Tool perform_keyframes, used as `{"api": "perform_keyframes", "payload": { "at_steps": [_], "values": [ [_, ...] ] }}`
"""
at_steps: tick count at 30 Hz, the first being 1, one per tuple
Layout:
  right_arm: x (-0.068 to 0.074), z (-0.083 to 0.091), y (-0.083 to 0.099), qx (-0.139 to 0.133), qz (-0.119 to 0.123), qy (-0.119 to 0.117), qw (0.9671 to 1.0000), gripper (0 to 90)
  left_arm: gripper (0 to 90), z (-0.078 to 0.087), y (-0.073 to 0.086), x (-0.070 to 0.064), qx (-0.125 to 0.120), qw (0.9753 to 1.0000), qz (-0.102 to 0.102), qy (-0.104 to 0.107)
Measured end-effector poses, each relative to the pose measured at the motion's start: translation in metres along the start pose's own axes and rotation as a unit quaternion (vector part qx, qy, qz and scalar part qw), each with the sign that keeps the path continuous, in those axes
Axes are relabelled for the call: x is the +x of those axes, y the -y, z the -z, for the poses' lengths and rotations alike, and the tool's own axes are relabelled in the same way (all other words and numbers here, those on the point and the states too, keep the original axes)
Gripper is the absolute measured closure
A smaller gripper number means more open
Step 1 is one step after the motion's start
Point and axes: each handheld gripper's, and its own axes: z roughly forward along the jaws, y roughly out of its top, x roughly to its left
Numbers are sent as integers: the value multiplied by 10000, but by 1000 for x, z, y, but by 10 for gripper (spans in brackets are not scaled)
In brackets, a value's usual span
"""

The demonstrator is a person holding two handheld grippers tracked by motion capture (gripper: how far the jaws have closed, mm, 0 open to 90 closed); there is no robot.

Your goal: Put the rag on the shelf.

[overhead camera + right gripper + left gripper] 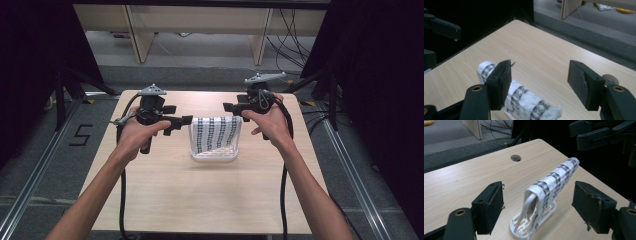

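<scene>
Forearms reach in toward the white rack [214, 155] standing mid-tabletop [165, 200], a patterned cloth [216, 132] draped over its top bar. Just left of the rack, the left hand-held gripper [186, 120] hovers at the cloth's upper corner, its pads spread wide with the cloth's end between them, apparently not touching. Just right of the rack, the right hand-held gripper [231, 108] is likewise wide open above the cloth's other end; one pad [500, 83] seems close to the fabric, though contact is hard to judge. Beyond the rack, a round hole [516, 158] marks the tabletop.
</scene>
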Motion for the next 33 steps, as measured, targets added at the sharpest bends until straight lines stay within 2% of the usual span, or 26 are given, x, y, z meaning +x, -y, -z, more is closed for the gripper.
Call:
{"api": "perform_keyframes", "payload": {
  "at_steps": [1,5,10,11,17,19,20,21,22,23,24,27,30,31,32,33],
  "values": [
    [0,0,1,-57,64,-53,9999,369,240,1,1,-2,5,10000,-16,16],
    [4,4,5,-1,10,-76,10000,368,238,2,4,-6,16,10000,-79,34],
    [5,6,10,-92,80,-116,9999,362,234,4,10,-13,16,9998,-153,127],
    [6,7,10,-31,64,-142,9999,362,234,5,11,-14,13,9998,-156,143],
    [11,13,15,-59,100,-222,9997,355,227,8,17,-20,3,9996,-209,198],
    [13,16,17,-72,193,-242,9995,351,223,8,19,-21,-6,9996,-206,213],
    [15,18,18,-76,151,-261,9995,349,221,9,21,-21,-4,9995,-212,235],
    [16,19,19,-108,254,-259,9993,341,218,9,22,-22,-13,9995,-202,238],
    [17,20,20,-80,212,-258,9994,337,216,9,24,-23,-2,9995,-197,242],
    [18,21,20,-84,289,-271,9992,331,213,9,25,-24,8,9994,-221,255],
    [19,22,21,-119,239,-311,9992,324,209,10,27,-25,17,9994,-228,270],
    [22,24,24,-113,318,-317,9989,298,200,11,30,-29,39,9991,-297,291],
    [26,26,27,-111,281,-340,9990,271,194,13,34,-33,50,9989,-350,303],
    [26,24,28,-188,349,-363,9986,266,194,14,35,-34,33,9987,-378,327],
    [29,26,29,-148,253,-366,9989,262,194,15,37,-35,34,9988,-371,331],
    [29,26,29,-159,330,-346,9987,261,194,15,38,-36,43,9986,-388,357]
  ]
}}
